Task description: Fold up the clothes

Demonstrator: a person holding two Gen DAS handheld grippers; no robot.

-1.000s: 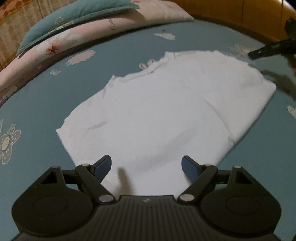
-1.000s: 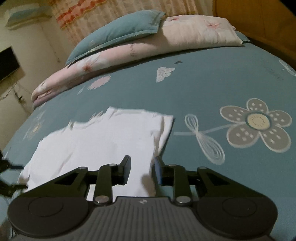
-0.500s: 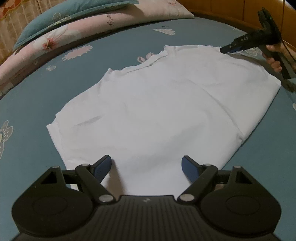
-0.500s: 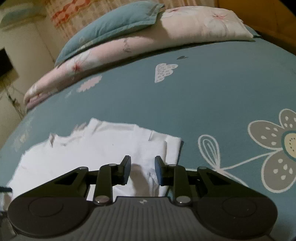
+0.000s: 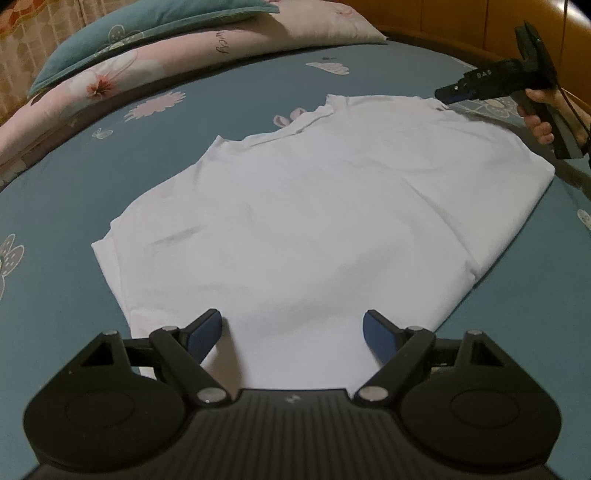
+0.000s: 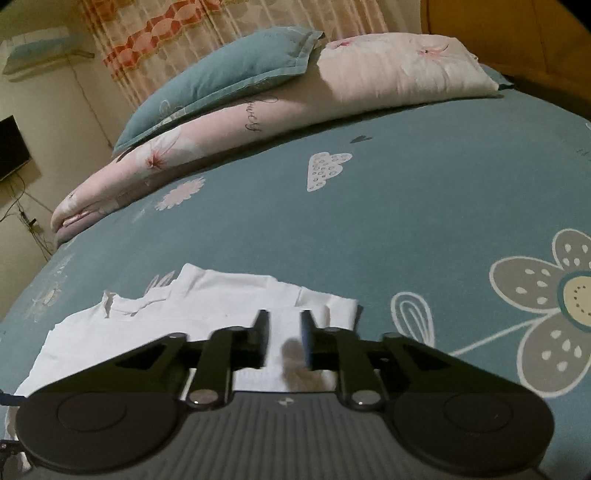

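A white T-shirt lies flat on the blue flowered bed sheet, collar towards the pillows. My left gripper hovers over the shirt's near hem, jaws wide open with only flat cloth below them. My right gripper, held by a hand, points at the shirt's far right shoulder corner. In the right wrist view the right gripper stands just over that corner of the shirt. Its jaws are narrow and opening, with no cloth pinched between them.
A folded pink floral quilt with a teal pillow on top lies along the far side of the bed. A wooden bed frame runs at the far right. Bare sheet surrounds the shirt.
The right gripper has moved in over the shirt's far right shoulder corner, and its hand has come into the left wrist view. The shirt, blurred a second ago, lies still. The left gripper stays open.
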